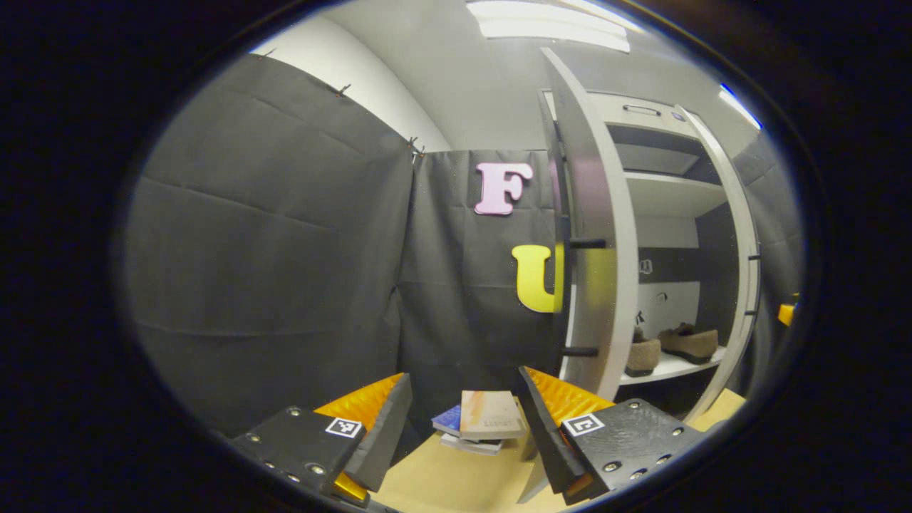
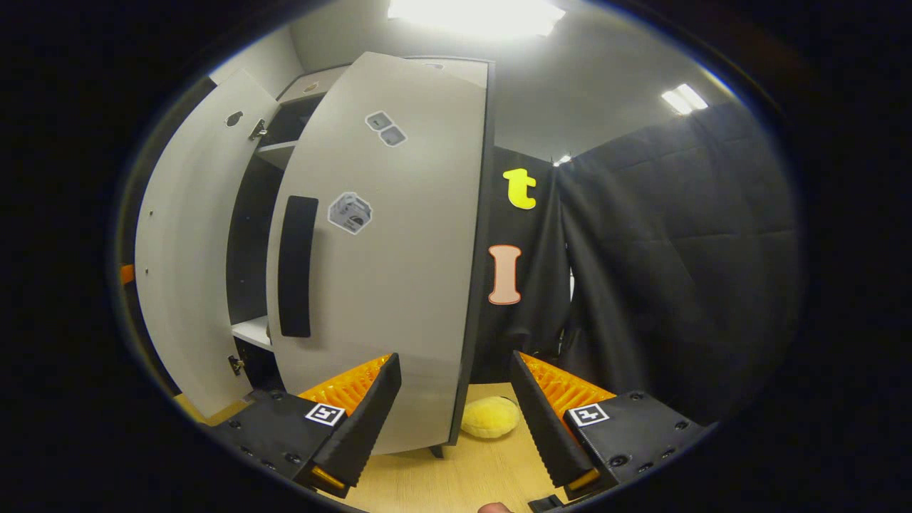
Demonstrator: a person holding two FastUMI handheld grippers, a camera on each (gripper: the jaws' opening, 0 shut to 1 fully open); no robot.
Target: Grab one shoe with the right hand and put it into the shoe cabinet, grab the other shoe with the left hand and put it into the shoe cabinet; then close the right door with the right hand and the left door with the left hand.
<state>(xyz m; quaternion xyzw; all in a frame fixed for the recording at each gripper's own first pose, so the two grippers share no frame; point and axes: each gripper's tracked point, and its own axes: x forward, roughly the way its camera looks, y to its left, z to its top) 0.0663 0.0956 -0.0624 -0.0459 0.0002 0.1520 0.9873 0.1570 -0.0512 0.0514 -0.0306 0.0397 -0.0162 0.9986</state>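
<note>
Two brown shoes (image 1: 690,342) (image 1: 643,354) sit side by side on a white shelf (image 1: 673,367) inside the grey shoe cabinet. In the left gripper view its left door (image 1: 595,235) stands open, edge-on, just right of my left gripper (image 1: 464,375), which is open and holds nothing. The right door (image 1: 741,235) curves at the far right. In the right gripper view the right door (image 2: 399,271) is swung partway across the cabinet, its outer face and black handle (image 2: 296,267) toward me. My right gripper (image 2: 454,356) is open at the door's lower outer edge, gripping nothing.
A small stack of books (image 1: 484,420) lies on the pale wooden surface (image 1: 442,477) ahead of the left gripper. A yellow fluffy ball (image 2: 490,417) rests by the right door's bottom corner. The left door (image 2: 185,249) stands wide open. Black cloth walls close in both sides.
</note>
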